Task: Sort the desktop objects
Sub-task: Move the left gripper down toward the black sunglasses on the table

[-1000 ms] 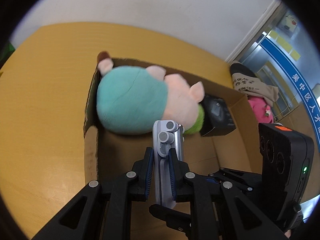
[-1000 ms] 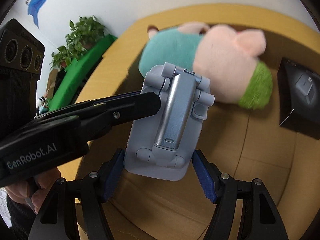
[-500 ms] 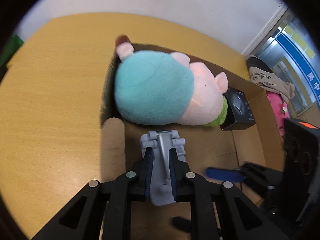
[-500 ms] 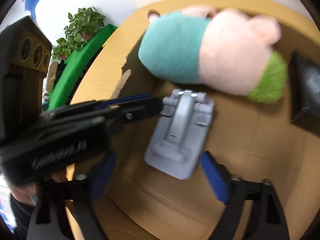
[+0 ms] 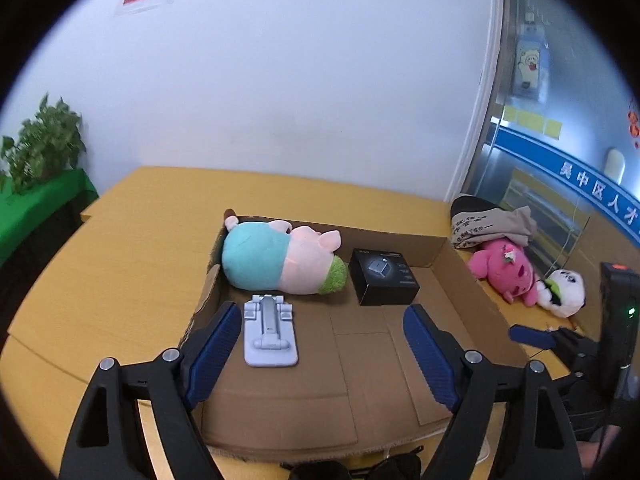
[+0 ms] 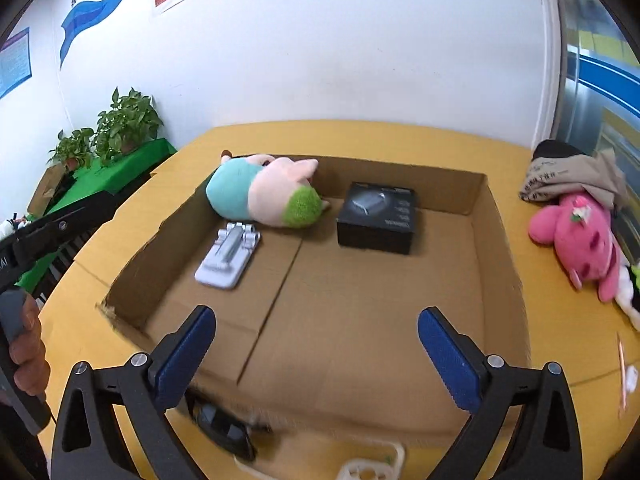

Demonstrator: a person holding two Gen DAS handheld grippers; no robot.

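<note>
An open cardboard box (image 5: 472, 280) (image 6: 500, 240) lies on the yellow table. Inside it lie a teal and pink plush pig (image 5: 280, 260) (image 6: 264, 192), a black carton (image 5: 382, 278) (image 6: 376, 218) and a grey folding phone stand (image 5: 270, 332) (image 6: 228, 256), flat on the box floor at the left. My left gripper (image 5: 320, 350) is open and empty, pulled back above the box's near edge. My right gripper (image 6: 316, 358) is open and empty too, held back over the near edge.
A pink plush (image 5: 504, 268) (image 6: 576, 236), a white panda plush (image 5: 562, 292) and a beige bag (image 5: 492, 224) (image 6: 572, 176) lie on the table right of the box. Dark glasses (image 6: 224, 428) and a white item (image 6: 368, 468) lie in front of it. Plants (image 6: 120, 128) stand at left.
My left gripper has let go of the grey phone stand, which now lies on the box floor. Both grippers have opened wide and drawn back and up from the box.
</note>
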